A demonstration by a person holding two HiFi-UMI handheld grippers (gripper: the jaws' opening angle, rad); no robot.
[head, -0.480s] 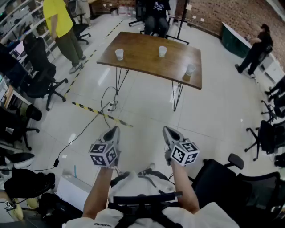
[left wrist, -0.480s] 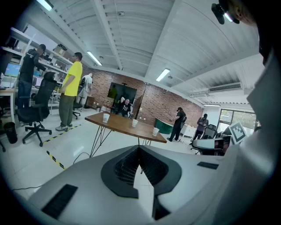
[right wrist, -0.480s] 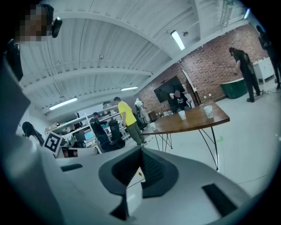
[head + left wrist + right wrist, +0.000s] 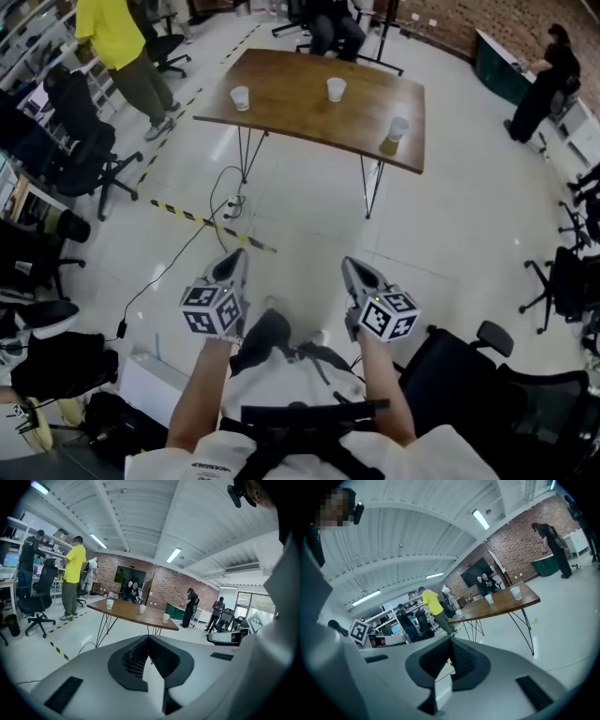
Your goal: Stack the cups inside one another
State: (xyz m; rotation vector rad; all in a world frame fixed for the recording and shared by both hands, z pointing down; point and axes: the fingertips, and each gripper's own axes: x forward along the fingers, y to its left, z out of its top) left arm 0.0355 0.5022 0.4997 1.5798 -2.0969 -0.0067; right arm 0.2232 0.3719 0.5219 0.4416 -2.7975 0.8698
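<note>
Cups (image 4: 336,89) — three, white, upright, spread well apart on the wooden table (image 4: 300,117).

Head view: one by the table's left corner, one at the middle of the table's far edge, one by the table's right near edge. None nested in another. Left gripper (image 4: 239,255) and right gripper (image 4: 352,267) side by side on the near side of the table, well short of it, tips aimed toward it, each with its marker cube at the back. Person in a yellow shirt (image 4: 114,33) left of the table. Black cable (image 4: 220,211) on the glossy floor near the table's left front legs.

Left gripper view: jaws pressed fully together, nothing between the dark pads. Table straight ahead past the tips, all three cups in a row on top, none touched. Yellow-shirted person left of the table, brick wall (image 4: 161,585) behind it.

Right gripper view: jaws likewise closed tip to tip, holding nothing. Table ahead and off to the right of the tips, cups visible on top — small, well apart from the gripper. Yellow-shirted person at the table's left end.
</note>
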